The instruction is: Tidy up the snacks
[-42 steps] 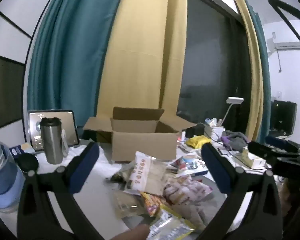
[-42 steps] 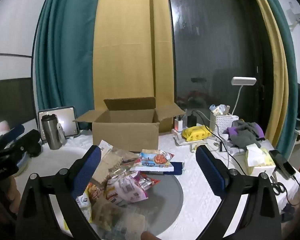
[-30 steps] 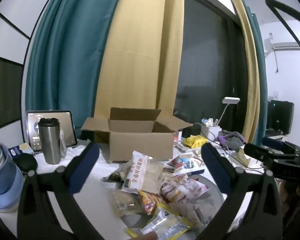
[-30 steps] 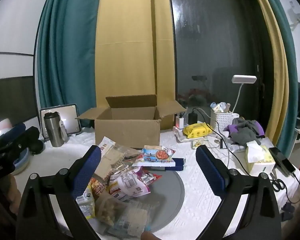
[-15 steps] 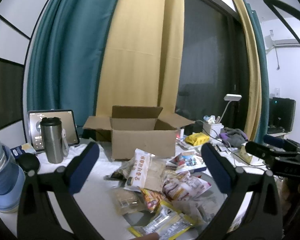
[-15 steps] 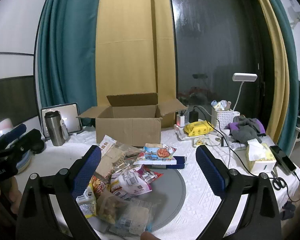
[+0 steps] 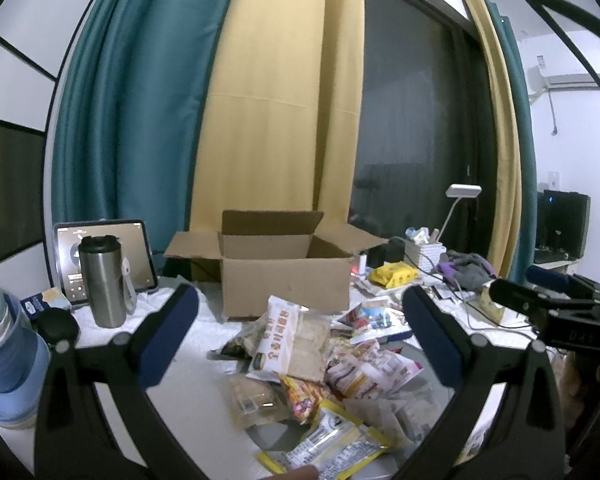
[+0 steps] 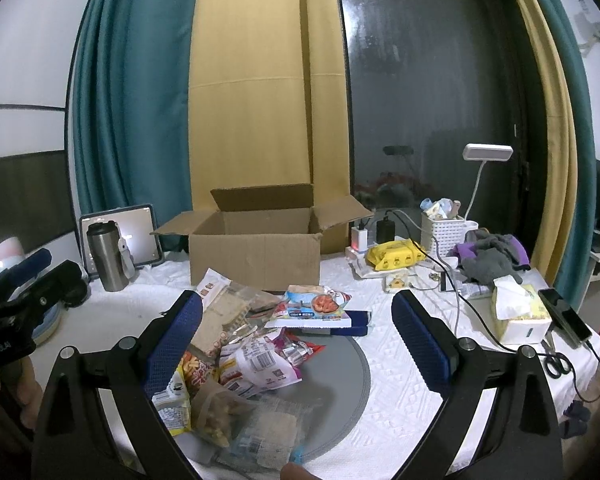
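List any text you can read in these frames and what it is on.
White snack packet: orange Chinese characters, too blurred to read.
Pink-white packet: barcode and small print, unreadable.
Left gripper: white lettering on its body, too small to read.
Nothing can be quoted.

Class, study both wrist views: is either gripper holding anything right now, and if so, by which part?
Nothing is held. The left gripper and right gripper are both open, hovering above the snack pile in front of the cardboard box.
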`<state>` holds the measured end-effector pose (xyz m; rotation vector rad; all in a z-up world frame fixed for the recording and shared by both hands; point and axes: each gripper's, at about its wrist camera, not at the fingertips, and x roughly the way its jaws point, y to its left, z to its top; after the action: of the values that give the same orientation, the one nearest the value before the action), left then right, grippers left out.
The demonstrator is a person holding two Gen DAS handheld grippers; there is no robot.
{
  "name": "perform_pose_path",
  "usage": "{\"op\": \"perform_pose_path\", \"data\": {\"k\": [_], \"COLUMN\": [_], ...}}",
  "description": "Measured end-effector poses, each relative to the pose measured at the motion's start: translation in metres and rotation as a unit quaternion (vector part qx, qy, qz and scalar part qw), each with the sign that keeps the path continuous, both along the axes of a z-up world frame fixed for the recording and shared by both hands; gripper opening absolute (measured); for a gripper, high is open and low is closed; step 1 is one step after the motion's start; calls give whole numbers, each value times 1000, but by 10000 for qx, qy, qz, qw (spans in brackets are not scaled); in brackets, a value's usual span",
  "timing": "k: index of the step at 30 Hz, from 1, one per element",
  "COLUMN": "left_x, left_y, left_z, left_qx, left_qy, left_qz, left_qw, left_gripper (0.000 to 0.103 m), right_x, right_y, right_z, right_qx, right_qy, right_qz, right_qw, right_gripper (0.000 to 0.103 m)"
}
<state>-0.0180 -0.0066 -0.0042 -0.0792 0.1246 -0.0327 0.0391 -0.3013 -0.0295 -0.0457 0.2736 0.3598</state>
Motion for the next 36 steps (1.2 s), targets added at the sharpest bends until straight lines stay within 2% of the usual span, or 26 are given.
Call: {"op": "perform_pose_path", "data": {"k": [36], "left_x": [1], "left_y": [-2], "left_z": [0], "left_qx": [22], "left_qy": [26], "left_qz": [-37], "left_qw": [10000], "left_gripper": [102], "right_x": [2], "right_y": [-4], "right_z": [-3], "right_qx": [5], "right_qy": [40], "right_qz": [0], "right_qw": [10000], "right_gripper": [97]}}
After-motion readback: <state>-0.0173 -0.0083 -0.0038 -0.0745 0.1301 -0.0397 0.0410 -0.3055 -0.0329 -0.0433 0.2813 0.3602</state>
